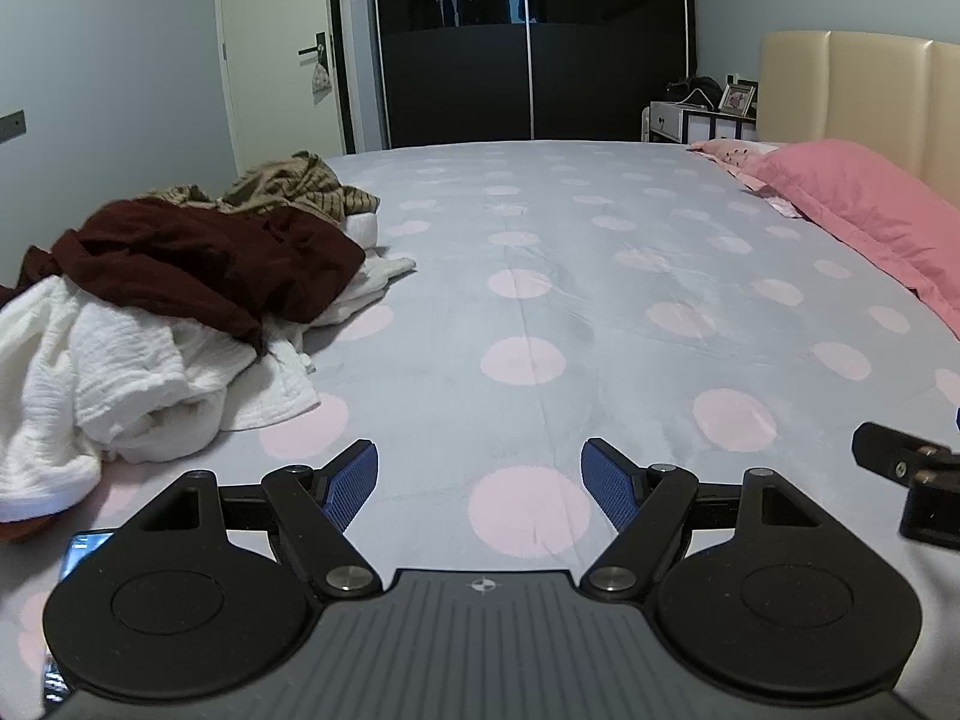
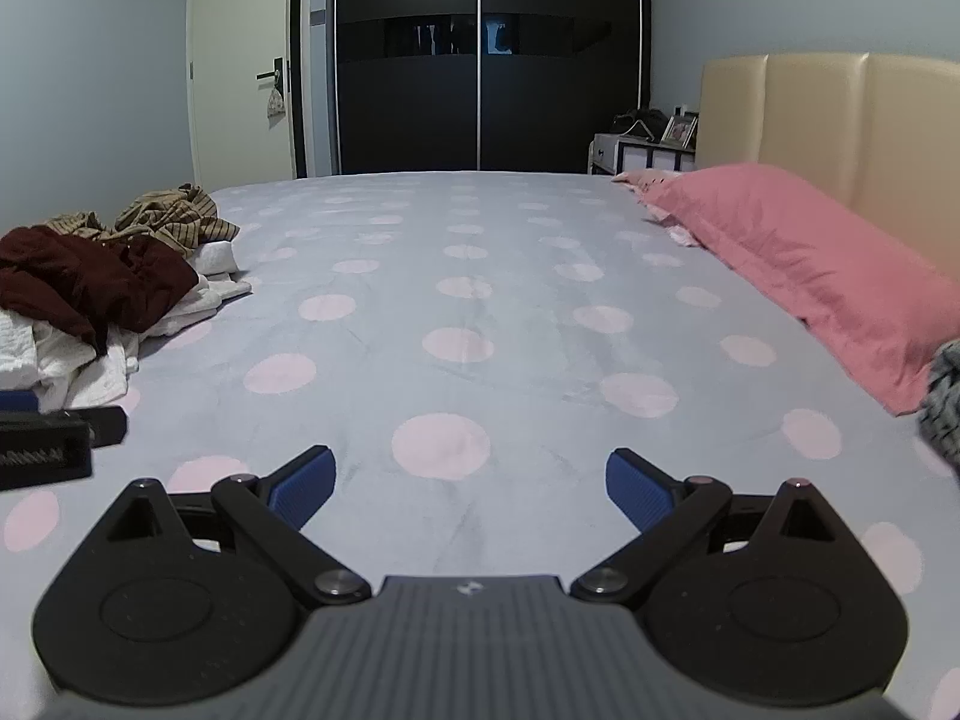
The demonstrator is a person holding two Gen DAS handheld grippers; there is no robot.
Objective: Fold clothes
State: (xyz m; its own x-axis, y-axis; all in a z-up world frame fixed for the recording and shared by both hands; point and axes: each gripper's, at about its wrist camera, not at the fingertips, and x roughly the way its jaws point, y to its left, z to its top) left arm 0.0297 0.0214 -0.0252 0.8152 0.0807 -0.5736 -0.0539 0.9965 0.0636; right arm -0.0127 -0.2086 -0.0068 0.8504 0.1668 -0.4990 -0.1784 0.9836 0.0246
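A: Where is the laundry relative to the two tools?

B: The heap of crumpled clothes point(image 1: 180, 300) lies on the grey bedspread with pale pink dots point(image 1: 540, 228), off to the left of both. From the left tool point(image 1: 480, 483) it is near, ahead and to the left; from the right tool point(image 2: 471, 489) it sits farther off on the same side.

A: What's in the heap?

B: A dark maroon garment point(image 1: 204, 258) lies on top of rumpled white textured fabric point(image 1: 108, 384), with a tan striped garment point(image 1: 294, 186) behind them.

A: Are the tools holding anything?

B: No. Both have their blue-padded fingers spread wide, with only bedspread between them, neither touching cloth. Each shows at the edge of the other's view, side by side.

A: And on the other side?

B: A long pink pillow point(image 2: 804, 264) lies along the cream padded headboard point(image 2: 840, 120), well apart from the heap.
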